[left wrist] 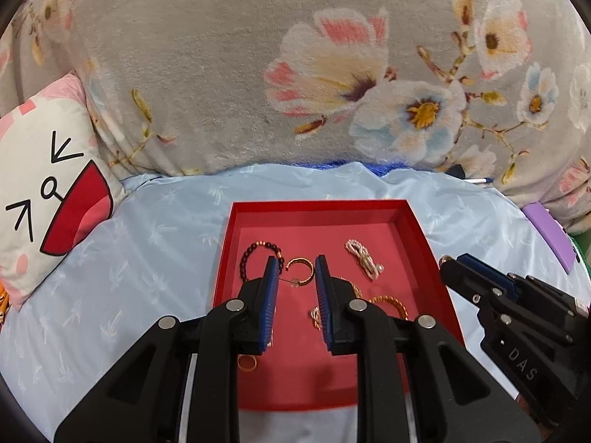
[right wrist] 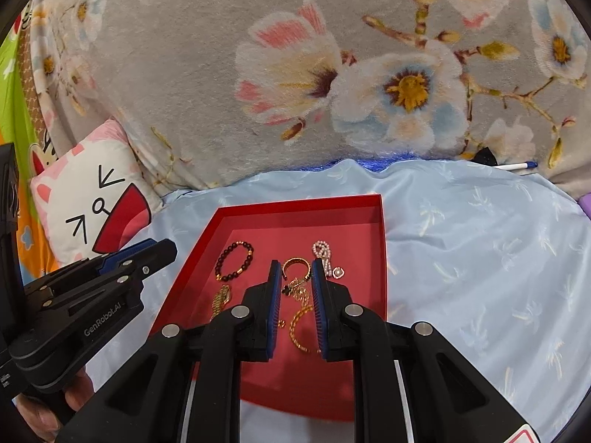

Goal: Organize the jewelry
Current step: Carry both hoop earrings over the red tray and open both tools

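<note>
Jewelry pieces lie in the shallow red tray (left wrist: pixel 413 229); my left tongs (left wrist: pixel 295 277) and right tongs (right wrist: pixel 294 278) gape empty above one open gold bangle (left wrist: pixel 301 270), with one dark beaded bracelet (left wrist: pixel 255 254) at ten o'clock.

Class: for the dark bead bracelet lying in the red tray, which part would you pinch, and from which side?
Pinch the bead bracelet on its far-left arc, from above, one finger inside the loop. It lies flat and open on the tray, and that arc is farthest from the gold hoop.
</note>
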Available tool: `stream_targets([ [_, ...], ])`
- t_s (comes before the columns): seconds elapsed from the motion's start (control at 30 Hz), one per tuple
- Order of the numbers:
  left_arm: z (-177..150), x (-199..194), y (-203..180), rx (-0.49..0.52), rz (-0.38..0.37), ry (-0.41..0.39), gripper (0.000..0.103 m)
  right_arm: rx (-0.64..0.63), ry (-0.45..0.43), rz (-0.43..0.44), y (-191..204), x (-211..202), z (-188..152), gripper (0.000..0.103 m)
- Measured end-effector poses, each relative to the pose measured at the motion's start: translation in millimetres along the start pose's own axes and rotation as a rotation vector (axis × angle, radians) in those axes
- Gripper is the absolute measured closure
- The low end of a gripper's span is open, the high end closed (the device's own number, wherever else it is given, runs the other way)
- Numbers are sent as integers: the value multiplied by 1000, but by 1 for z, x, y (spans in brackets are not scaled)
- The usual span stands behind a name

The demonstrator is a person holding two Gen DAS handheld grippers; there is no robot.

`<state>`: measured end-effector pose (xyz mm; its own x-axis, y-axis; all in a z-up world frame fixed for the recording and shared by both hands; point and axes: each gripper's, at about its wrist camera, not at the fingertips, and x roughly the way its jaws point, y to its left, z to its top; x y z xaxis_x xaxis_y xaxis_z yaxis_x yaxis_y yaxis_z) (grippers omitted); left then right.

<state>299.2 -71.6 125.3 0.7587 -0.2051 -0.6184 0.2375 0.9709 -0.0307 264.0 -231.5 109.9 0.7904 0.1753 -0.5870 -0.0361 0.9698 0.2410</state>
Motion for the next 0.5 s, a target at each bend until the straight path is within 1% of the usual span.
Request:
stream_targets([
  [0.2, 11, 27, 1, -4, 12, 12, 83, 3, 13, 0, -2, 23, 7, 88],
  [0.4, 12, 52, 5, -29, 15, 38, 83, 20, 40, -2, -9, 45, 9, 88],
  [0.5, 11, 63, 4, -23, 22, 51, 83, 27, 55, -5, -11, 54, 8, 88],
])
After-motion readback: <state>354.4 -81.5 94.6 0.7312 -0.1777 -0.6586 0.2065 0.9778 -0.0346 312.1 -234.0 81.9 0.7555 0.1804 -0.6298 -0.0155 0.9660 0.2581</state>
